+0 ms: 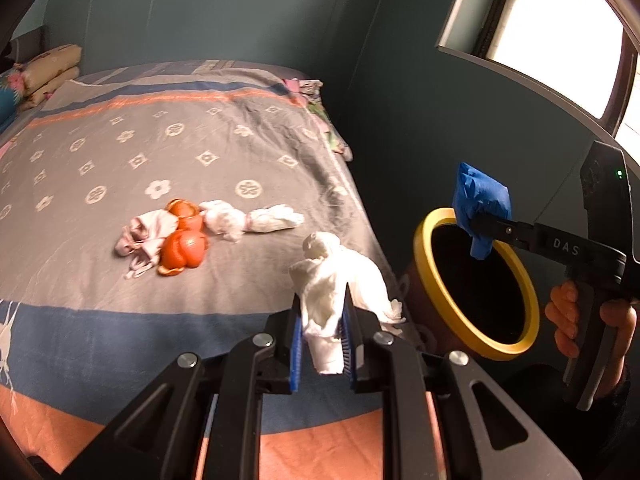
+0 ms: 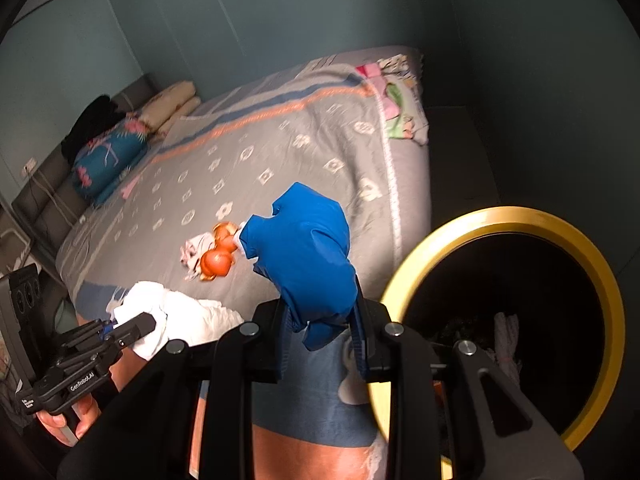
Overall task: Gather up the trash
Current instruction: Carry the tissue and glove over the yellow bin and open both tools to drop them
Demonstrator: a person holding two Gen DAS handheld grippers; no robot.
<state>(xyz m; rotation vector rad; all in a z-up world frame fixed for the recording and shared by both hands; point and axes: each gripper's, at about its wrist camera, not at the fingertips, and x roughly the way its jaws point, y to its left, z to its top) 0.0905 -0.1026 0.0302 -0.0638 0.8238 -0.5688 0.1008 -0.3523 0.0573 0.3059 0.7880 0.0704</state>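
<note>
My left gripper [image 1: 323, 322] is shut on a crumpled white tissue [image 1: 336, 280], held above the bed's near right edge. My right gripper [image 2: 320, 322] is shut on a crumpled blue wad [image 2: 306, 256]; in the left wrist view that blue wad [image 1: 480, 204] hangs over the rim of the yellow-rimmed bin [image 1: 432, 264]. The bin [image 2: 404, 300] stands right of the bed, with some trash inside. On the bedspread lie orange peels [image 1: 186, 246], a pinkish wad [image 1: 148, 232] and white tissues [image 1: 248, 218]. The left gripper [image 2: 132, 326] with the white tissue [image 2: 188, 318] shows at lower left of the right wrist view.
The grey patterned bedspread [image 1: 120, 152] covers the bed, with pillows [image 2: 168, 106] and a blue cushion [image 2: 108, 156] at its head. Folded floral cloth [image 2: 400, 108] lies at the far corner. A bright window [image 1: 560, 32] sits in the dark wall. A hand [image 1: 576, 320] grips the right tool's handle.
</note>
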